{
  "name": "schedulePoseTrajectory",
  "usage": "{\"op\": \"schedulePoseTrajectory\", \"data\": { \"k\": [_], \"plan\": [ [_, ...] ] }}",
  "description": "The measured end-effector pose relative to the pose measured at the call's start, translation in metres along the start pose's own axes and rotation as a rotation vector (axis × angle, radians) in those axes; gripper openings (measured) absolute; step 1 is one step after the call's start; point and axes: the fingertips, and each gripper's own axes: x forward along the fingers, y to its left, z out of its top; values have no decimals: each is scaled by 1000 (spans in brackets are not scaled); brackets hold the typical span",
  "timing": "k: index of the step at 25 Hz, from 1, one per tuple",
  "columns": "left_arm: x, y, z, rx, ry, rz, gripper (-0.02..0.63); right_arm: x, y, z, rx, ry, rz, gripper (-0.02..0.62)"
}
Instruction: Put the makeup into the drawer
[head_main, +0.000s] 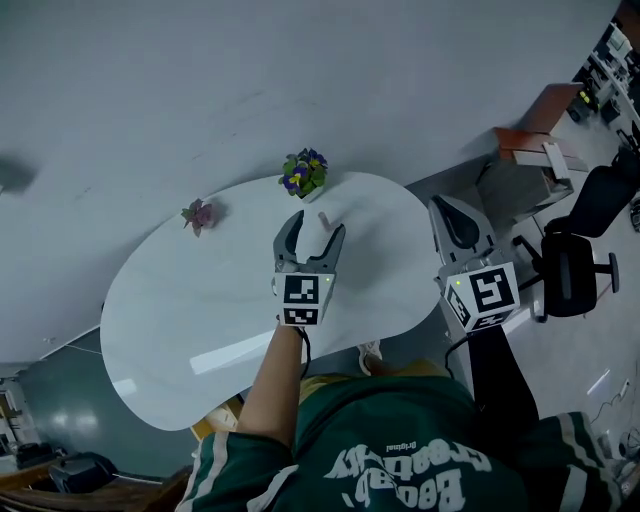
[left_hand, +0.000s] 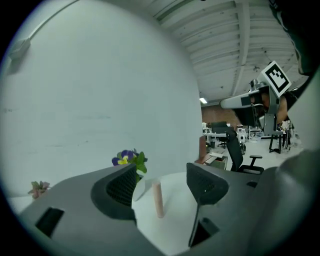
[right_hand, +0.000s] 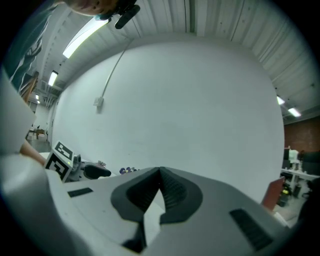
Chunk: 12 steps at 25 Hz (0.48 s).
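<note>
The left gripper (head_main: 315, 228) has its dark ribbed fingers (left_hand: 117, 187) spread wide and released. A slim pale pink makeup tube (left_hand: 158, 199) stands upright in the gap between them, touching neither. It stands on the white oval counter (head_main: 200, 310), toward the far edge. From the head view the tube is only a tiny stub, and no view shows its cap or any print clearly.

The right gripper (right_hand: 160, 172) has its fingers clenched tip to tip on nothing. It hangs off the counter's right edge, well apart from the tube. Seen from above, its fingers are foreshortened, and its own grey body fills the lower half of the right gripper view.

Just beyond the left fingers is a pot of purple and yellow flowers (head_main: 304, 172), partly hidden behind the left finger in the left gripper view. A small pink plant (head_main: 199, 214) sits farther left along the counter's far rim. Behind both is a plain grey wall (head_main: 250, 70).

The person's green top with pale lettering (head_main: 400, 455) covers the counter's near edge. A black office chair (head_main: 572, 265) stands on the floor to the right.
</note>
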Motion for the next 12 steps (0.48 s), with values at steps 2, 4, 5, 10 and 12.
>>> {"op": "schedulePoseTrajectory", "data": {
  "k": [2, 4, 5, 10, 12],
  "plan": [
    [14, 2, -24, -44, 41, -9, 314, 3, -2, -8, 1, 18, 2, 5],
    [26, 6, -47, -89, 77, -11, 314, 8, -2, -15, 0, 34, 9, 5],
    [31, 8, -57, -105, 93, -13, 314, 11, -2, -18, 1, 40, 11, 5],
    [49, 10, -86, -124, 149, -10, 306, 17, -5, -28, 3, 63, 21, 5],
    [50, 16, -88, -101, 158, 18, 72, 20, -3, -32, 5, 70, 28, 5]
  ]
}}
